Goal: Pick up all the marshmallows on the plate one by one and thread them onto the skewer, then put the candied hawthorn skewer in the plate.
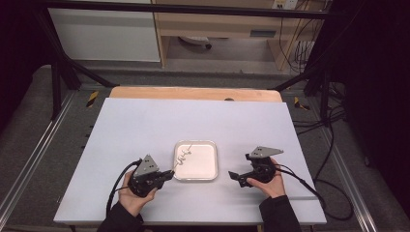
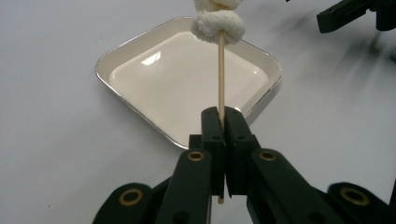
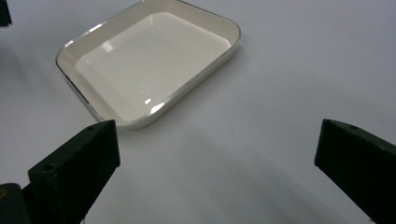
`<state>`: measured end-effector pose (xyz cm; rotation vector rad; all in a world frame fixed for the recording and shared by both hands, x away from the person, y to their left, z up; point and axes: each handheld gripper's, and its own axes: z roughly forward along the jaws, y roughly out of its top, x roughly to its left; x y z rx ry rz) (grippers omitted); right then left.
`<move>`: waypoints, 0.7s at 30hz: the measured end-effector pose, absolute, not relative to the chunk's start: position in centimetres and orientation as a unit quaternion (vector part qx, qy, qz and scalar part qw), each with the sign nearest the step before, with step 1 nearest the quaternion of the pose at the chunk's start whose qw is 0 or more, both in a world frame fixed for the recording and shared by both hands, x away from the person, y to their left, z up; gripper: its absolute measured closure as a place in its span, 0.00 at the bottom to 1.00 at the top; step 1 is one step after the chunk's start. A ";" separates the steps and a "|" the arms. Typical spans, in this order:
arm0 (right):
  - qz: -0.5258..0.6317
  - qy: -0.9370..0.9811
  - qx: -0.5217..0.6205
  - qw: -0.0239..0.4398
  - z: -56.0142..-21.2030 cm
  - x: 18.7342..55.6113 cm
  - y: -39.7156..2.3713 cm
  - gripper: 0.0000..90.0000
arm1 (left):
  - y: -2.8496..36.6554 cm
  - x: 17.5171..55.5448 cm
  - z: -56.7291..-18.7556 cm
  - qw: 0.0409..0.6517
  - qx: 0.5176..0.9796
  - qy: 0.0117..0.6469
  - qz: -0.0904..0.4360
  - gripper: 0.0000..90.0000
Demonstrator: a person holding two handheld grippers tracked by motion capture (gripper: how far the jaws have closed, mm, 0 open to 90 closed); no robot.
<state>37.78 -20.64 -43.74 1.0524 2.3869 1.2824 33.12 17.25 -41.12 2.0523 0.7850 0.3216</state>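
Beside the tray (image 1: 196,175), left gripper (image 1: 167,175) clamps the skewer (image 2: 221,74); right gripper (image 1: 235,176) spread wide, empty.

White table (image 1: 145,125); cream square tray (image 1: 209,166) near front edge.

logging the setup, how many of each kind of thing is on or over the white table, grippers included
grippers: 2, left gripper and right gripper
trays: 1, white tray
skewers: 1, wooden skewer clamped in the left gripper
white lumps on the skewer: at least 2; the top one is cut off at the picture's edge
total: 6
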 end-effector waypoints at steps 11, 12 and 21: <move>0.429 0.817 0.364 0.130 -44.7 37.0 -23.0 0.01 | 16.9 34.0 -40.3 0.437 0.832 0.318 0.127 0.98; 0.428 0.816 0.366 0.129 -44.8 36.9 -23.1 0.01 | 16.9 34.2 -40.2 0.436 0.832 0.319 0.127 0.98; 0.427 0.815 0.369 0.131 -44.9 36.5 -23.9 0.01 | 16.3 35.6 -39.5 0.419 0.841 0.318 0.124 0.98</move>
